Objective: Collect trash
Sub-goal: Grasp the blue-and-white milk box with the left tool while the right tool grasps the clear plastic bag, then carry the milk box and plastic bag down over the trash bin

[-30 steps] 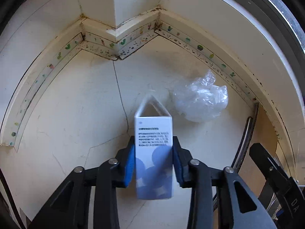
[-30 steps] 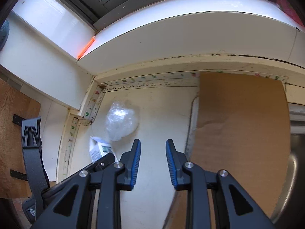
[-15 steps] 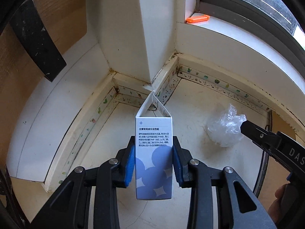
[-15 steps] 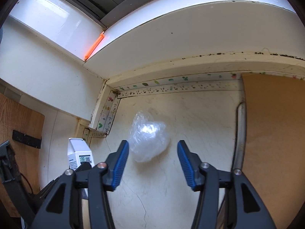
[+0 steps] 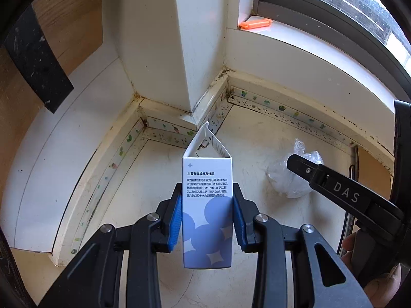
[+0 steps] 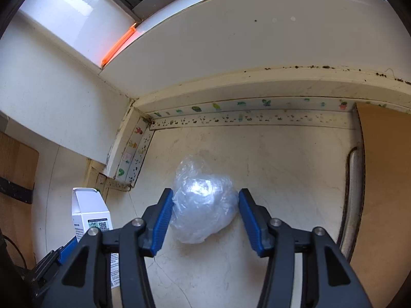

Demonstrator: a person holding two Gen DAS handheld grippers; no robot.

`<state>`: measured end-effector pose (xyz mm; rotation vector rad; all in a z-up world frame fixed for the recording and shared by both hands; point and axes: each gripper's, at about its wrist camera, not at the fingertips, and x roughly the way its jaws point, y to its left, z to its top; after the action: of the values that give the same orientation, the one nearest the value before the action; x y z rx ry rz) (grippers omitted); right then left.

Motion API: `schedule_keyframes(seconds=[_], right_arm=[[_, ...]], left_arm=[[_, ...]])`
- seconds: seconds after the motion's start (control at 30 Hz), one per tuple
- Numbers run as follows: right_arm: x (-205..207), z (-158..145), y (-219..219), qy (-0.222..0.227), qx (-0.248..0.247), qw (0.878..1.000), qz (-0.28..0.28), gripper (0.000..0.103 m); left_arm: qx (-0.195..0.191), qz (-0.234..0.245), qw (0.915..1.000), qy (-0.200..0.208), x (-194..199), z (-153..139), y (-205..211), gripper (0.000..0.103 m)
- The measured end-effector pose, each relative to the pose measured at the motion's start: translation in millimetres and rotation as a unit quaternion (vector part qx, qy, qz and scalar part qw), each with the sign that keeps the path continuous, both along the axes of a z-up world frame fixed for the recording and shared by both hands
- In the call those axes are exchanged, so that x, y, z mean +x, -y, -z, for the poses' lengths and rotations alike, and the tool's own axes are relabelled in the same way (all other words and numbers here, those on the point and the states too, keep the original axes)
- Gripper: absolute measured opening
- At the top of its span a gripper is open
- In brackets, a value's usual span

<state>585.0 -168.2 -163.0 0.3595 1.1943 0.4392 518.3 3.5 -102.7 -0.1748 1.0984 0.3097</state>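
Note:
My left gripper [image 5: 207, 220] is shut on a white and blue carton [image 5: 207, 205] with its top flap open, held upright above the cream countertop. The carton also shows at the lower left of the right wrist view [image 6: 90, 210]. A crumpled clear plastic bag [image 6: 203, 205] lies on the countertop. My right gripper [image 6: 204, 220] is open, with its blue pads on either side of the bag, the left pad close to it. In the left wrist view the bag [image 5: 287, 179] sits to the right, partly hidden behind the right gripper's finger [image 5: 334, 187].
A white wall corner [image 5: 190, 64] and a stained, sticker-lined backsplash [image 6: 244, 118] bound the countertop. A brown cardboard sheet [image 6: 380, 192] and a metal rail [image 6: 353, 192] lie at the right. An orange object [image 5: 255, 23] rests on the window sill. A wooden panel [image 5: 20, 133] stands at the left.
My left gripper has lifted the carton and tilted up toward the wall corner. My right gripper has opened wider and moved forward until its pads straddle the plastic bag.

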Motion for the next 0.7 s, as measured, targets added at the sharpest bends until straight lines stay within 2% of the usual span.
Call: schedule_keyframes(seconds=[0.13, 0.37, 0.7], right_arm=[[-11, -4, -4, -0.002, -0.011, 1.0, -0.019, 0.046], [-49, -13, 1, -0.013, -0.016, 0.999, -0.049, 0.044], [-127, -34, 21, -0.018, -0.003, 0.997, -0.075, 0.043]], left_arm=[[-0.009, 0.001, 1.0, -0.004, -4, 1, 0, 0.033], [-0.013, 0.025, 0.9996, -0.007, -26, -7, 7, 0.033], [-0.035, 0.077, 0.9963, -0.013, -105, -23, 20, 0.033]])
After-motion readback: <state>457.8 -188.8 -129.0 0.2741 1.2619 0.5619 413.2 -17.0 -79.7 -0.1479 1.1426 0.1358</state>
